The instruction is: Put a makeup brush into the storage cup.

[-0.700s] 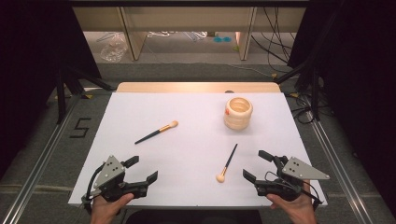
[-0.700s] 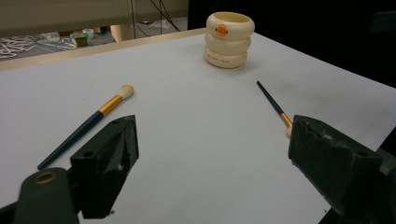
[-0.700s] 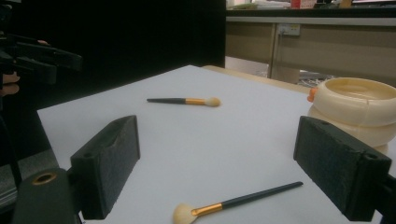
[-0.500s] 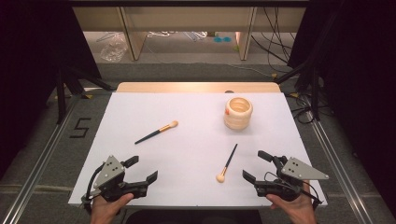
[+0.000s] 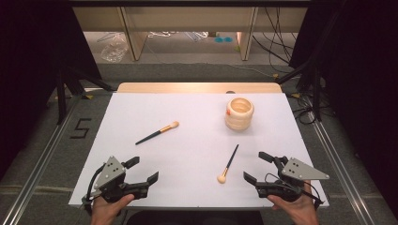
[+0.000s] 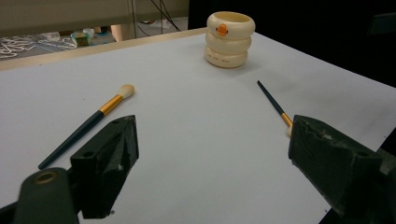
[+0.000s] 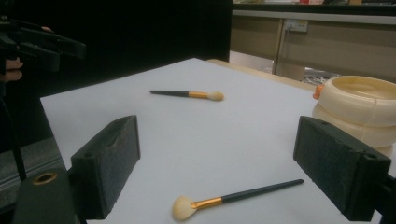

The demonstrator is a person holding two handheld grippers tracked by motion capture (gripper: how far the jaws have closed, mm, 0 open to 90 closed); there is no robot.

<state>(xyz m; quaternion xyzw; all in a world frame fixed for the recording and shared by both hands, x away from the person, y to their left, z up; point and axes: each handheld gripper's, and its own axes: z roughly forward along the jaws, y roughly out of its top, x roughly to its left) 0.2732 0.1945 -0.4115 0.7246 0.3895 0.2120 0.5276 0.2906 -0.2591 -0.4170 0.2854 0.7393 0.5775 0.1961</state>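
One orange duck badge (image 6: 222, 30) marks the holder (image 6: 230, 39), in the left gripper view.

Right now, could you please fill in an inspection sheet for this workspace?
Surface: white table sheet, flat, on a wooden tabletop.
Job's things: dark-handled makeup brush with gold ferrule left of centre; a second such brush near the right gripper; cream ribbed holder with an orange mark, upright, far right.
Clutter: nothing seen on the sheet.
Grippers: left gripper and right gripper at the near edge, jaws open, empty.
Cables: one trailing from each gripper; more on the floor beyond.
Surroundings: wooden shelving, dark curtains, floor marker "5".
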